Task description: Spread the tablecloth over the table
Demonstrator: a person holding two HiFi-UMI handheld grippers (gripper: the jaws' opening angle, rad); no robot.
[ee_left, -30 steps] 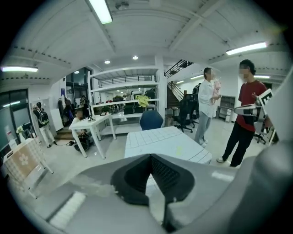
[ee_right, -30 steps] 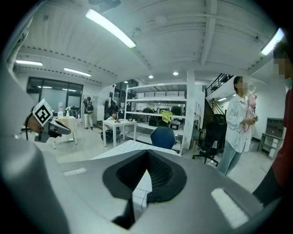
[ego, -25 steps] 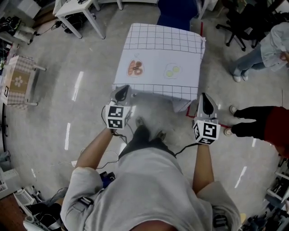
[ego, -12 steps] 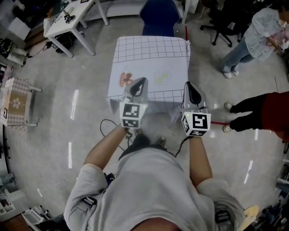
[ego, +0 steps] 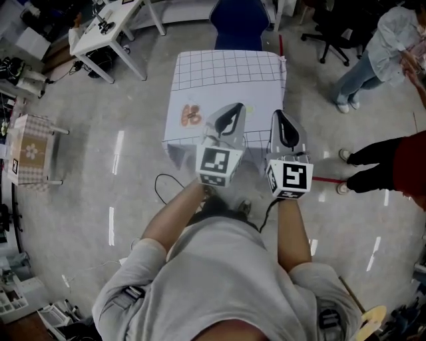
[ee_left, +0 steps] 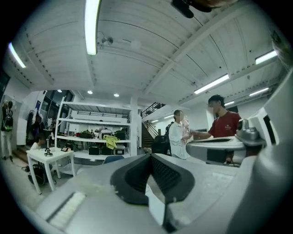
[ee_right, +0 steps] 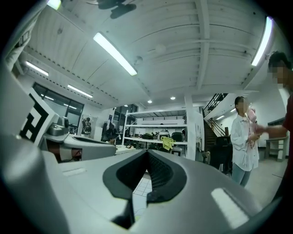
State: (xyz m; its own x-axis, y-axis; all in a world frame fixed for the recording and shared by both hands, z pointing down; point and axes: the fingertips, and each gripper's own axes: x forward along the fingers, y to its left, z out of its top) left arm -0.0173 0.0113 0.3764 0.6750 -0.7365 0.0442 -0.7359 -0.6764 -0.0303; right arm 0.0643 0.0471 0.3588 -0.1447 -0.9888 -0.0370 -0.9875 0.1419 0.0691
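A white tablecloth (ego: 226,76) with a dark grid and a printed orange fruit picture (ego: 191,114) lies over the small table, hanging down its near side. In the head view both grippers are held up high in front of me, above the table's near edge. My left gripper (ego: 235,108) is shut with nothing in it and covers the cloth's middle. My right gripper (ego: 278,114) is close beside it, also shut and empty. In the left gripper view the left gripper (ee_left: 149,156) points out at the room. In the right gripper view a strip of grid cloth (ee_right: 143,186) shows below the right gripper (ee_right: 147,152).
A blue chair (ego: 239,18) stands behind the table. A white desk (ego: 106,26) is at the far left, and a small checked table (ego: 30,150) at the left edge. One person (ego: 393,166) stands at the right, another (ego: 389,40) further back. A cable (ego: 166,190) lies on the floor.
Both grippers have risen from the cloth's near corners and come together near the middle. The left one moved farthest, to the right. The cloth stays draped on the table.
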